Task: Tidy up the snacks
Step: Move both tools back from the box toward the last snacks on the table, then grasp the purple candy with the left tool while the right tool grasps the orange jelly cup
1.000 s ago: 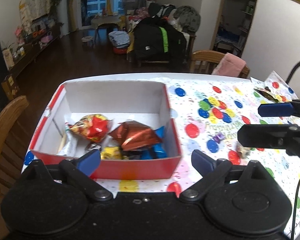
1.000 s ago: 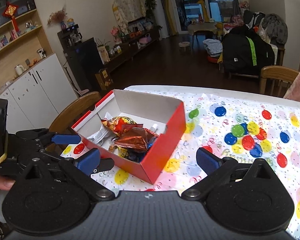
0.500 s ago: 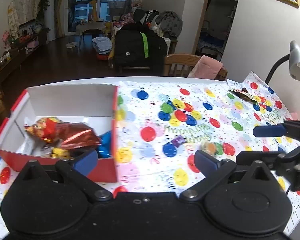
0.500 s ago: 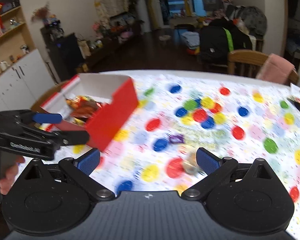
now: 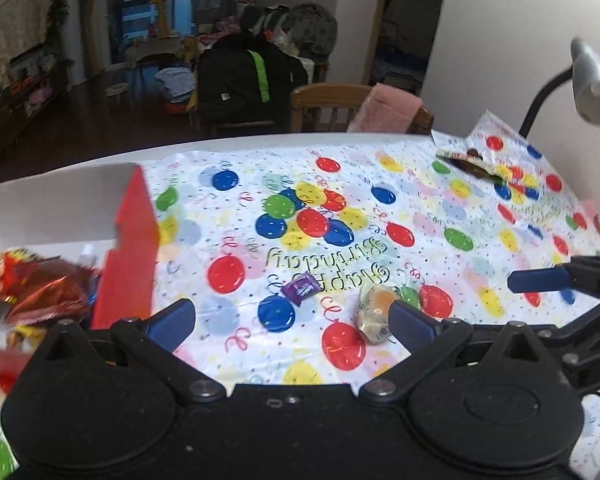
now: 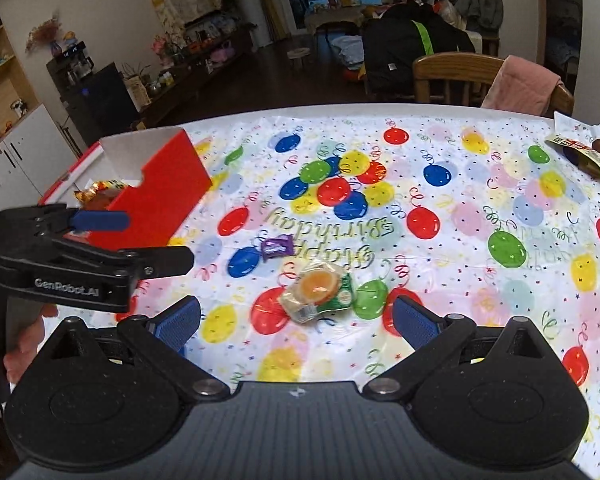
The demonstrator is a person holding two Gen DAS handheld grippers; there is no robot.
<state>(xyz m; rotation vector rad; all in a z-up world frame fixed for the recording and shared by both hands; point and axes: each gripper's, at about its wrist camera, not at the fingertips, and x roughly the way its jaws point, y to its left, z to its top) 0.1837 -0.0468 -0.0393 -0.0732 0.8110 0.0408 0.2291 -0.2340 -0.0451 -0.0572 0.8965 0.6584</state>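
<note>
1. Left gripper: jaws spread wide, nothing between them, held above the tablecloth; also seen side-on at the left edge of the right wrist view, blue pads apart.
2. Right gripper: jaws spread wide, nothing gripped; clear-wrapped snack lying on the cloth ahead of the gap between the fingertips. Seen too at the right edge of the left wrist view, blue pad showing.
3. Clear-wrapped snack: orange centre, green label at one end; flat on the tablecloth, touching neither gripper; in the left wrist view just beside the left gripper's right pad.
4. Purple candy: small wrapped piece, on the cloth just beyond the clear-wrapped snack, near the printed lettering; apart from both grippers.
5. Red box: white inside, open top, at the left side of the table; holds several packets, among them a shiny red-brown foil one and a red-and-yellow one; blurred.
6. Snack packet: far right of the table, well apart from the box; markings too small to read.
7. Gooseneck lamp: grey head, at the far right edge.
8. Wooden chair: behind the table, pink cloth draped beside it.
</note>
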